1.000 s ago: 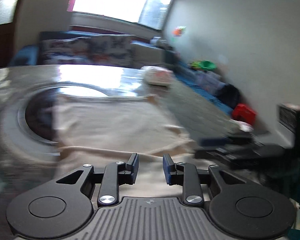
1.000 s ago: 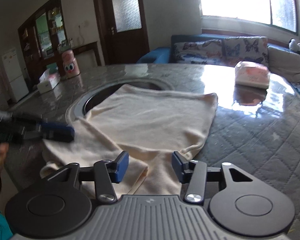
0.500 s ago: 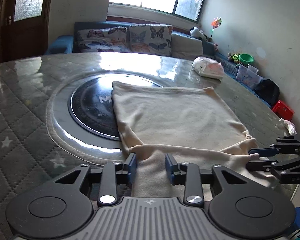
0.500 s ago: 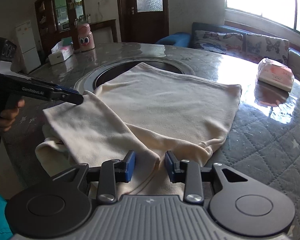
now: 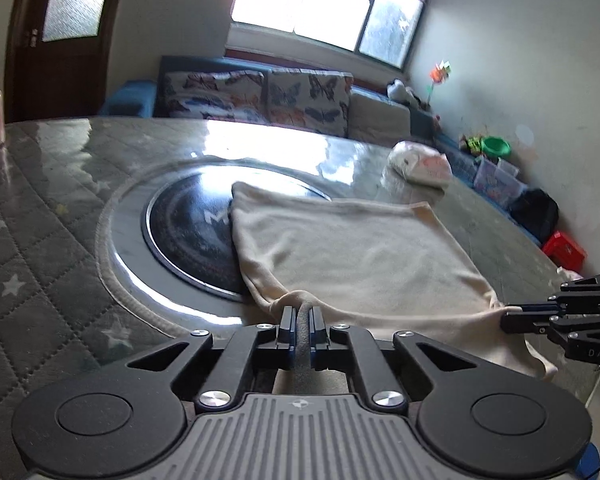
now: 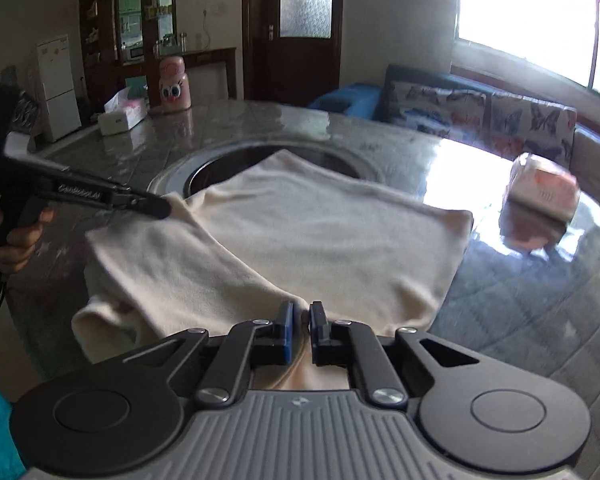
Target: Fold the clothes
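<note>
A cream garment [image 5: 352, 256] lies flat on the round table, its far part over the dark centre disc; it also shows in the right wrist view [image 6: 300, 232]. My left gripper [image 5: 302, 320] is shut on a bunched near-left fold of the garment. My right gripper [image 6: 301, 316] is shut on the near-right edge of the garment. In the left wrist view the right gripper [image 5: 512, 316] pinches the cloth's right corner. In the right wrist view the left gripper [image 6: 156, 208] grips the cloth's left corner, held by a hand.
The table [image 5: 48, 216] has a quilted cover under glass and a dark round centre disc [image 5: 188, 236]. A tissue pack [image 6: 544, 188] lies at the far right. A pink bottle [image 6: 174, 84] and a white tissue box [image 6: 120, 116] stand at the far left. A sofa [image 5: 260, 96] is behind.
Both grippers were open above the garment's near edge. Both have closed on the cloth, left on the near-left fold, right on the near-right edge.
</note>
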Demonstrator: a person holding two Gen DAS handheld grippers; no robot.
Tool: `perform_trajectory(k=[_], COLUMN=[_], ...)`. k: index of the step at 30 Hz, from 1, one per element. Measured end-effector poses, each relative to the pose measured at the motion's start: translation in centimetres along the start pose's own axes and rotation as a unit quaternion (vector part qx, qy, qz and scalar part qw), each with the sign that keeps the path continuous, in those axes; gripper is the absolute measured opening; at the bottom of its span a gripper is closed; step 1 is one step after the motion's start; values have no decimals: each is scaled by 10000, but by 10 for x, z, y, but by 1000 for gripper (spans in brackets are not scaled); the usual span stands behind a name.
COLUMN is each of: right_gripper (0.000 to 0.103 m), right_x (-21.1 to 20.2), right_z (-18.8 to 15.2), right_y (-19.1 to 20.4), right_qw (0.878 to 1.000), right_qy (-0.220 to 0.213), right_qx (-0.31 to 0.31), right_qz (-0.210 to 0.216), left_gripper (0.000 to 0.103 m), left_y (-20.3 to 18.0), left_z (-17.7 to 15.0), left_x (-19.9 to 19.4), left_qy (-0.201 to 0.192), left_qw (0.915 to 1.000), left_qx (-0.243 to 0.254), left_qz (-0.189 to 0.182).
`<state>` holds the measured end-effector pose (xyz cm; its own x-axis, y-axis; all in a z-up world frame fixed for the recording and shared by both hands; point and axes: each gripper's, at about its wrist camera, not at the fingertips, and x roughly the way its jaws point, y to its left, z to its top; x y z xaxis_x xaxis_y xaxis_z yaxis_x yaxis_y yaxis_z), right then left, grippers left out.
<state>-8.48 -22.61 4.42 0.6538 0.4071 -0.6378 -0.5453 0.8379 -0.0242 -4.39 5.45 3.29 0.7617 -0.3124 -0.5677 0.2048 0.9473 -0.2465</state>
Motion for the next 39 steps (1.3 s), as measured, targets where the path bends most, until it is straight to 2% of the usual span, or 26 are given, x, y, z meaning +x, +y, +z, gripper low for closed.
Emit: perform_trajectory(k=[2, 5, 7, 11, 13, 16, 18, 21, 23, 28, 29, 32, 35, 39], right_gripper=[8, 12, 13, 15, 15, 16, 16, 16, 17, 21, 24, 26, 33, 34], right_x=[7, 20, 17, -6, -11, -7, -3, -5, -8, -7, -4, 11, 22, 24], right_z=[-3, -12, -13, -6, -7, -16, -24, -33, -30, -9, -6, 1, -6, -17], right_y=[-4, -7, -4, 2, 7, 18, 24, 29, 28, 21, 20, 11, 4, 2], right_qw=[10000, 9996, 9998, 9998, 9996, 9991, 9988, 9990, 9990, 9989, 9989, 9996, 10000, 9999], right_qy=[38, 190, 112, -160, -146, 51, 173, 136, 123, -172, -217, -210, -75, -23], right_qx=[55, 191, 160, 62, 22, -96, -147, -181, -194, -304, -292, -126, 15, 114], right_qz=[-24, 0, -29, 53, 225, 403, 433, 387, 389, 316, 286, 126, 39, -2], left_gripper=[7, 8, 11, 12, 12, 12, 12, 12, 12, 13, 13, 15, 20, 22], left_y=[1, 2, 3, -10, -20, -36, -44, -46, -47, -48, -47, -41, -31, -26], left_z=[-2, -7, -8, 3, 5, -2, -14, -31, -31, -7, -2, 4, 1, -5], left_x=[-1, 6, 5, -12, -19, -17, -11, -1, -4, -12, -9, 10, 30, 31], left_qy=[-20, 168, 185, -78, -148, 21, 224, 529, 506, 200, 176, 271, 500, 457], left_qw=[10000, 9998, 9997, 9997, 9991, 9971, 9952, 9930, 9922, 9935, 9939, 9953, 9959, 9961], left_qx=[-27, 16, -7, 175, 407, 692, 868, 984, 1073, 1054, 1021, 860, 711, 696], left_qz=[48, 134, 161, 173, 14, -310, -400, -392, -394, -379, -391, -354, -259, -291])
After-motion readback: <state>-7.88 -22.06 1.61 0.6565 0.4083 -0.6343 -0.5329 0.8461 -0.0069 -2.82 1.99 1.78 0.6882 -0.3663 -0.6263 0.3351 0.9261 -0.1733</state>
